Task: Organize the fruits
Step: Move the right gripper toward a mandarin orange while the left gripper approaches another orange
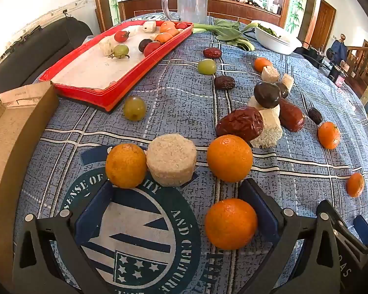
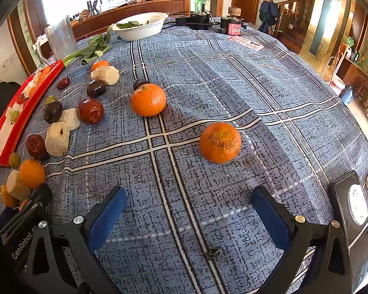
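Fruits lie scattered over the blue plaid cloth point(image 2: 233, 78) on the counter. Nearest the left gripper point(image 1: 177, 196), whose fingers point(image 1: 262, 210) are spread wide, a mandarin point(image 1: 230, 223) sits between the fingers, just beside one of them and not pinched. Beyond it stand another mandarin point(image 1: 125, 165) touching a pale round sugarcane piece point(image 1: 171, 159), and a third mandarin point(image 1: 229, 158). Farther on lie a red date point(image 1: 240, 123), a dark plum point(image 1: 267, 94) and green grapes point(image 1: 134, 108). The red tray point(image 1: 125, 83) toward the counter's far left edge holds tomatoes point(image 1: 121, 36), a grape and small oranges. The right gripper point(image 2: 187, 205) also hovers with fingers point(image 2: 108, 218) spread, nothing between them; two mandarins point(image 2: 220, 142) lie ahead, apart. A white bowl point(image 2: 141, 25) stands at the far edge.
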The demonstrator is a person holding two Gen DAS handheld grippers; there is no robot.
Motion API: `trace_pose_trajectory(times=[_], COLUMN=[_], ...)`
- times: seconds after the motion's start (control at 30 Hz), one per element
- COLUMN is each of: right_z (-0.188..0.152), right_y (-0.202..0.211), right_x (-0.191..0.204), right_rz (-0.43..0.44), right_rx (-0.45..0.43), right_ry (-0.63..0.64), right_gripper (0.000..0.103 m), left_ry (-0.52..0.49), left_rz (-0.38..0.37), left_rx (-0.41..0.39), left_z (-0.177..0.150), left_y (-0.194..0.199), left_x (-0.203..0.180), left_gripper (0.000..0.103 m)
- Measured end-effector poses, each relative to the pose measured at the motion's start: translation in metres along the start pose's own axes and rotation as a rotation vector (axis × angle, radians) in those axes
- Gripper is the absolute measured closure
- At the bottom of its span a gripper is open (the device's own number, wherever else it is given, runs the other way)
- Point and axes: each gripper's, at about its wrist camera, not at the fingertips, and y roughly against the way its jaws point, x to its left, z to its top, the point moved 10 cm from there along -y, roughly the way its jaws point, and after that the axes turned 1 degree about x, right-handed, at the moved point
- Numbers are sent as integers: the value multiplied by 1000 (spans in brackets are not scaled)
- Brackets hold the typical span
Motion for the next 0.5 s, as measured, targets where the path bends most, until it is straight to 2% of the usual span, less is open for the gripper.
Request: trace_pose_trajectory(times=[0.37,0.5], right_z=[0,1], right_y=[0,-2], right_x=[0,1], right_rz=[-3,66], right_rx=[0,26], right_ry=[3,117], right_gripper=[0,0], left_ry=[3,-6], left_rz=[-1,-1], left_rx=[0,60], left_z=[0,-4], left_y=[0,2], left_x=[1,2], left_gripper=[0,0])
